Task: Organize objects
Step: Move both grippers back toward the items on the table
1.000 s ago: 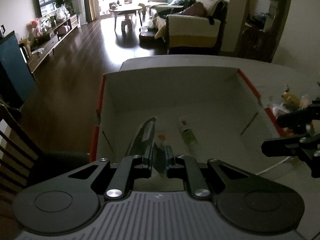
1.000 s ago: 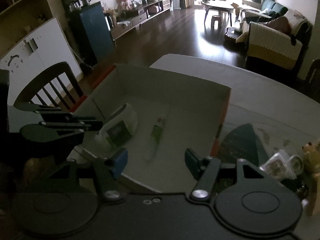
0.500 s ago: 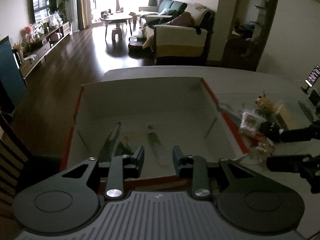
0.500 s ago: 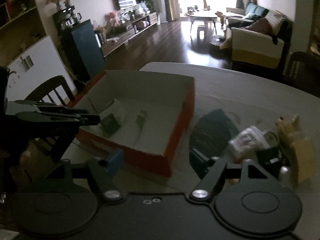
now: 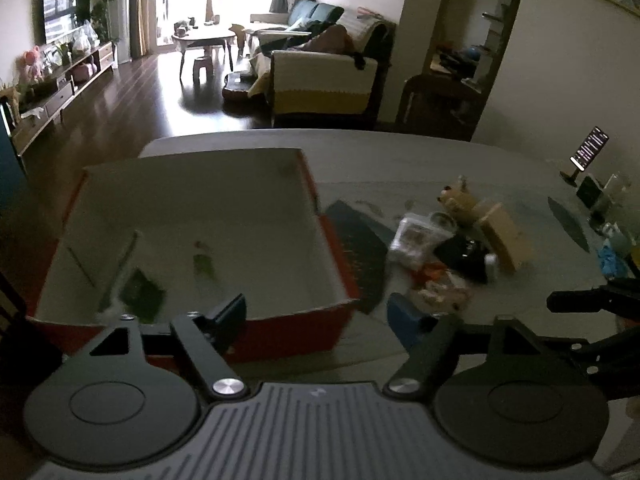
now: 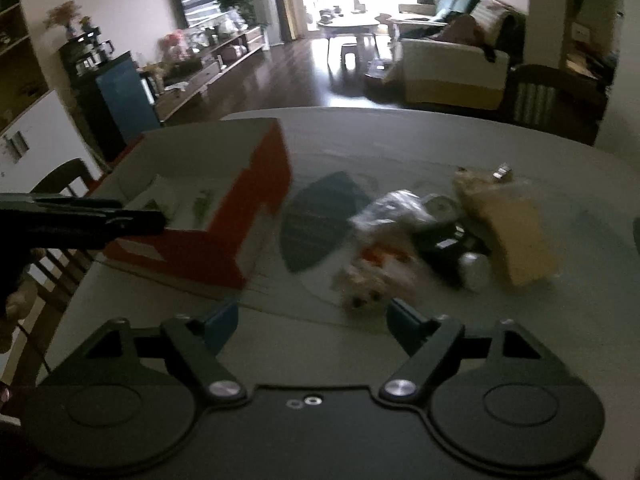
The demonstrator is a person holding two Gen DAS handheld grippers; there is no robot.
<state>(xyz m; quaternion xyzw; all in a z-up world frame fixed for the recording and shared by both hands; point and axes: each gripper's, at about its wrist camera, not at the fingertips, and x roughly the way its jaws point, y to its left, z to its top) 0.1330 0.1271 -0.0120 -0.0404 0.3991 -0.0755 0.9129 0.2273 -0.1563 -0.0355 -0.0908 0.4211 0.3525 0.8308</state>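
A red cardboard box (image 5: 336, 256) (image 6: 276, 168) with a pale inside lies on the table's left part. In it lie a dark green packet (image 5: 142, 294) and a small green tube (image 5: 204, 262). To its right sits a heap: a clear wrapped pack (image 5: 416, 236) (image 6: 392, 208), a black item (image 5: 464, 254) (image 6: 444, 246), a tan box (image 5: 504, 232) (image 6: 512, 232), a plush toy (image 5: 456, 198), small orange-and-white packets (image 5: 440, 284) (image 6: 376, 276). My left gripper (image 5: 316, 316) hangs open and empty over the box's near right corner. My right gripper (image 6: 310, 320) is open, empty, just short of the heap.
A dark leaf-shaped mat (image 5: 360, 248) (image 6: 316, 220) lies between box and heap. A phone on a stand (image 5: 588, 150) and small items (image 5: 604, 204) stand at the far right. A wooden chair (image 6: 60, 184) stands left of the table. Sofa (image 5: 324, 76) and living room lie beyond.
My left gripper let go of the dark green packet in the box, opened wide, and swung back and to the right. My right gripper moved right from the box toward the heap.
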